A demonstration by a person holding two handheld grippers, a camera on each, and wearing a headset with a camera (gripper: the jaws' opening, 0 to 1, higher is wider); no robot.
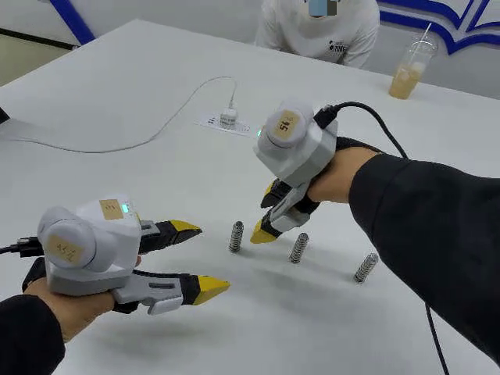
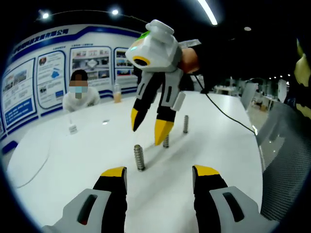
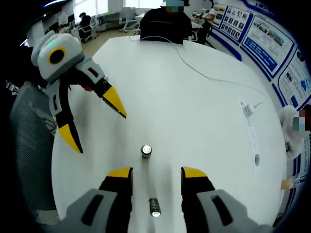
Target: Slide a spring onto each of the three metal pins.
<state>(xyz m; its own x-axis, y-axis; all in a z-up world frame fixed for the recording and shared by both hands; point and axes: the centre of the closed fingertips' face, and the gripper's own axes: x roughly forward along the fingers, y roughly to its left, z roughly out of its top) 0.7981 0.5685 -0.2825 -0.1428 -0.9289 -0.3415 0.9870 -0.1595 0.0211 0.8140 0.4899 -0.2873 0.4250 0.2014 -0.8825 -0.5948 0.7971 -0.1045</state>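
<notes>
Spreading across the head view, the white table [image 1: 117, 94] had a smooth, matt top. A person in a pale top [image 1: 312, 31] sat at its far edge.

The right gripper [image 1: 266, 215], with a rounded white shell, black fingers and yellow pointed tips, pointed down at the table with its jaws parted wide and gripping nothing. The left gripper [image 1: 199, 258], of the same make, lay level and low near the table with its jaws also spread wide and empty.

A clear plastic cup [image 1: 408, 74] of pale drink with a straw stood far back. A thin white cable [image 1: 156, 133] curved to a small white socket strip [image 1: 228, 121].

Three grey, ribbed metal springs stood upright in a row, well apart. The left spring [image 1: 236, 236] stood just beside the right gripper's lower tip and ahead of both grippers' jaws. The middle spring [image 1: 298, 247] stood close on that tip's other side; in the right gripper view it rose between the two fingers, touching neither. The right spring [image 1: 365, 267] stood clear of both grippers, near the dark sleeve [image 1: 437, 234]
</notes>
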